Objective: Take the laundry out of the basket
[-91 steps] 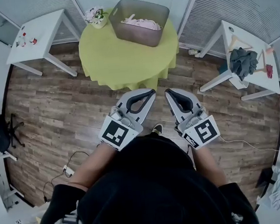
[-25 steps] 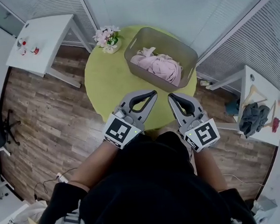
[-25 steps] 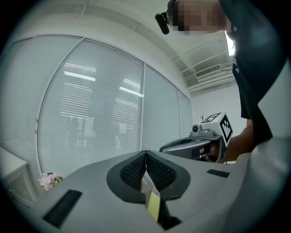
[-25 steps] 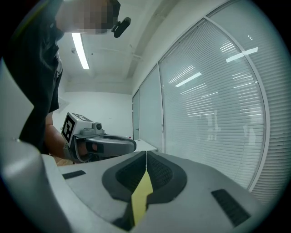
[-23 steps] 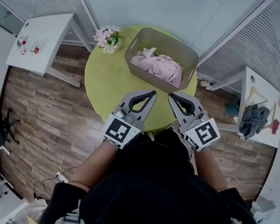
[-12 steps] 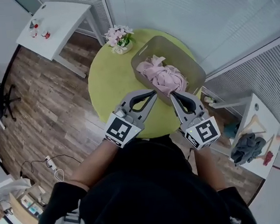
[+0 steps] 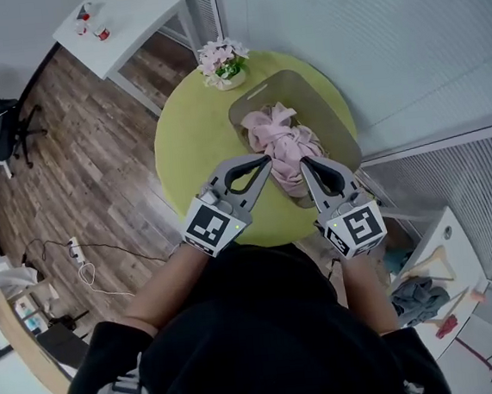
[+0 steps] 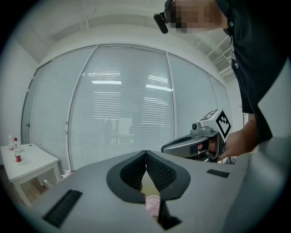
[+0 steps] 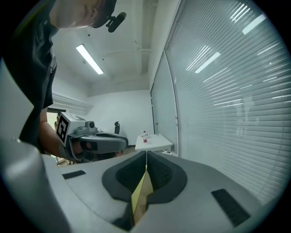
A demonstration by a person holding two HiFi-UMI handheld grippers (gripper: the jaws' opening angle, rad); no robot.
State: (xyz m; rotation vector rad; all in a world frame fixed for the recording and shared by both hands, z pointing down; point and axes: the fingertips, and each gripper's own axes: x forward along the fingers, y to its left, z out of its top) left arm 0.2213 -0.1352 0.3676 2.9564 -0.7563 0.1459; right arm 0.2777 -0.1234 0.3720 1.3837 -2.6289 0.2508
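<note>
A tan basket (image 7: pixel 329 114) stands on a round yellow-green table (image 7: pixel 191 145) and holds a heap of pink laundry (image 7: pixel 277 144). My left gripper (image 7: pixel 267 158) hovers with its tip over the near left part of the heap, jaws shut and empty. A strip of the pink laundry (image 8: pixel 153 205) shows below its closed tips (image 8: pixel 146 153). My right gripper (image 7: pixel 304 161) is beside it over the near side of the basket, also shut with nothing in it (image 9: pixel 146 154). Whether either touches the cloth I cannot tell.
A small pot of pink flowers (image 7: pixel 223 61) sits on the table beyond the basket's left end. A white side table (image 7: pixel 129 12) stands at the far left, another with clothes and a hanger (image 7: pixel 427 282) at the right. Blinds cover the wall behind.
The table and basket have come closer under me. Both grippers have moved forward from the table's near edge to over the basket's near side. Both jaws stayed shut.
</note>
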